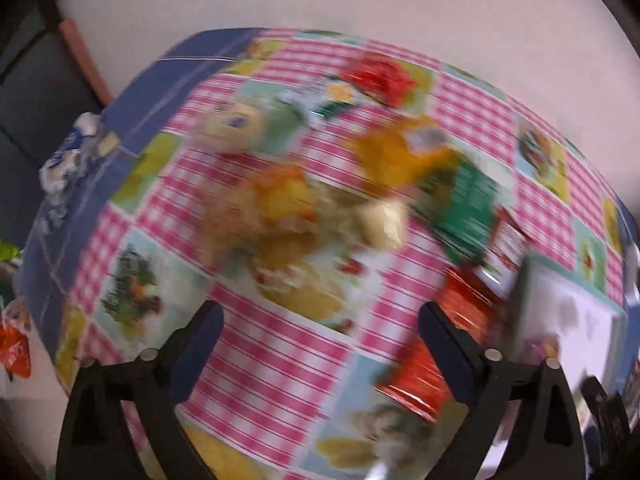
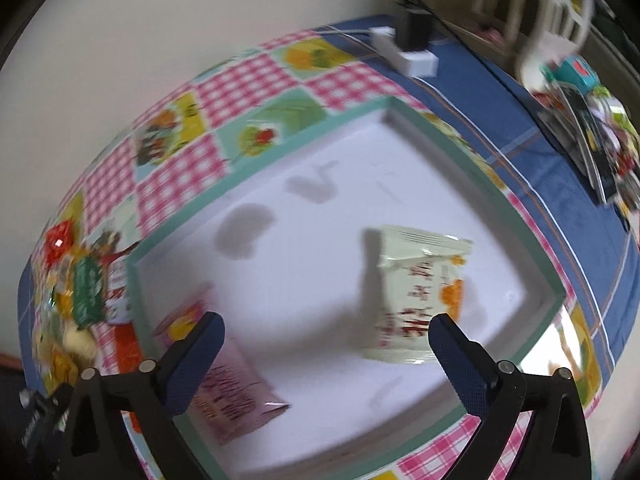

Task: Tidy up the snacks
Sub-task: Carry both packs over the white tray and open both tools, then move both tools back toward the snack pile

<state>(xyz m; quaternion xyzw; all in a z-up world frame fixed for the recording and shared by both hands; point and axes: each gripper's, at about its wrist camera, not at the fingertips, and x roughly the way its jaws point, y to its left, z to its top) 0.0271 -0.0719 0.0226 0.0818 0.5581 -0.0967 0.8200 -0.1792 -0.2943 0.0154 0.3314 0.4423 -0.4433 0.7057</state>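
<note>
Both tools are wide open and empty. The left gripper (image 1: 320, 320) hangs over the bare checked tablecloth (image 1: 280, 360) with nothing between its jaws, and the right gripper (image 2: 326, 334) hangs over the white tray (image 2: 304, 208), also gripping nothing.

Two snacks already lie in the tray: a pale green packet (image 2: 416, 292) just ahead of the right fingers, and a pink packet (image 2: 232, 392) near the tray's near-left corner, partly under the left-hand finger. The rest wait in a loose pile of snack packets (image 1: 320, 184) ahead of the left gripper, yellow, green and red wrappers overlapping (the left view is badly smeared, so I can't count them or tell one from another with any confidence).

The risk is in that pile. Packets touch and overlap, so jaws closing there may catch two at once, or pinch a slippery corner and drop it short of the tray. The teal rim (image 2: 472, 168) can snag a low-carried packet.

Nearby but off the route: a white power adapter (image 2: 404, 54) with its cable on the blue cloth, and a stack of booklets (image 2: 592, 140) at the far right edge.
</note>
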